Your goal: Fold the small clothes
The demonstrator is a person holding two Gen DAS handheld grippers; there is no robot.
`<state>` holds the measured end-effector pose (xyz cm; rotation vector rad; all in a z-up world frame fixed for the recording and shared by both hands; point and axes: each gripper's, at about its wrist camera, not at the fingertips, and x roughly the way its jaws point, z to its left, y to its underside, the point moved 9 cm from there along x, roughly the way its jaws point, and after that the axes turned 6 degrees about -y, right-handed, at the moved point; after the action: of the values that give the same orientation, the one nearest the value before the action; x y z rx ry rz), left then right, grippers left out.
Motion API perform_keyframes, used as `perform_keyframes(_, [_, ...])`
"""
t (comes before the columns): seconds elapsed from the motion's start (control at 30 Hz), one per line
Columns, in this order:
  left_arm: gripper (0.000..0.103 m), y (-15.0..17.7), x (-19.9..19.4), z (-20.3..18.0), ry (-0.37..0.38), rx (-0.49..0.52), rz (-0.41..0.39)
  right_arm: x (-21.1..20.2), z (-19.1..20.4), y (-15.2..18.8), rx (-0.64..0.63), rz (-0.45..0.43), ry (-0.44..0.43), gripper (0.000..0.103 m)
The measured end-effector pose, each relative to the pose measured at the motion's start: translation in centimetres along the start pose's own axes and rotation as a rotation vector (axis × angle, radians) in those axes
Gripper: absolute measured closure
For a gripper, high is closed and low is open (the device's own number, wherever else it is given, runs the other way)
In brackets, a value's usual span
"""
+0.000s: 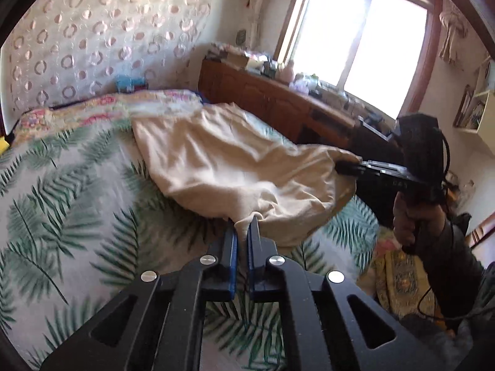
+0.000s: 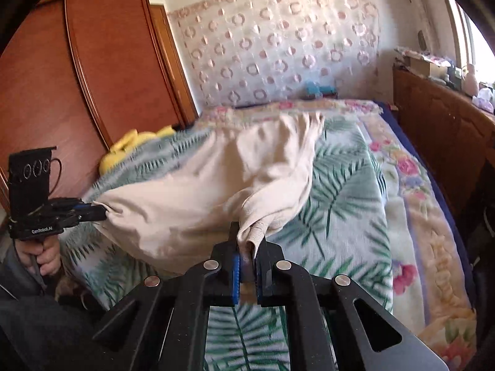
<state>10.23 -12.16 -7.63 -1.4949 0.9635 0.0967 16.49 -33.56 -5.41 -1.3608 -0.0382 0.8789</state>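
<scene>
I have my left gripper (image 1: 244,221) closed tight on one corner of the cream garment (image 1: 216,160), and my right gripper (image 2: 247,241) is pinched on the other corner. The cloth hangs stretched between both, its near edge lifted above the palm-leaf blanket (image 1: 62,191), the far end resting on the bed.

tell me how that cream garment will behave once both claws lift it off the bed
Probably floppy: the cream garment sags and wrinkles between the left claw and right claw. Likely light, since small pinches hold it. It may drag on the bedspread.
</scene>
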Motion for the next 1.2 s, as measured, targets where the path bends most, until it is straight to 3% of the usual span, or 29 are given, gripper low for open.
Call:
perform_keyframes(0.3, [0.097, -7.5, 2.0, 4.4, -0.053, -0.042, -0.074, 2.0, -1.4, -6.5, -0.015, -0.093, -0.01, 0.096])
perform_keyframes(0.57, [0.097, -11.3, 6.7, 7.8, -0.112, -0.044, -0.048, 6.9, -3.8, -10.1, -0.01, -0.086, 0.0, 0.096])
perform_keyframes(1.13, [0.097, -12.1, 15.4, 13.7, -0.176, -0.069, 0.07, 14.6, -5.9, -12.8, -0.029, 0.02, 0.059, 0.096])
perform_keyframes(1.2, [0.097, -11.6, 16.1, 14.3, -0.201, -0.068, 0.088, 14.8, -5.7, -12.9, -0.03, 0.037, 0.069, 0.091])
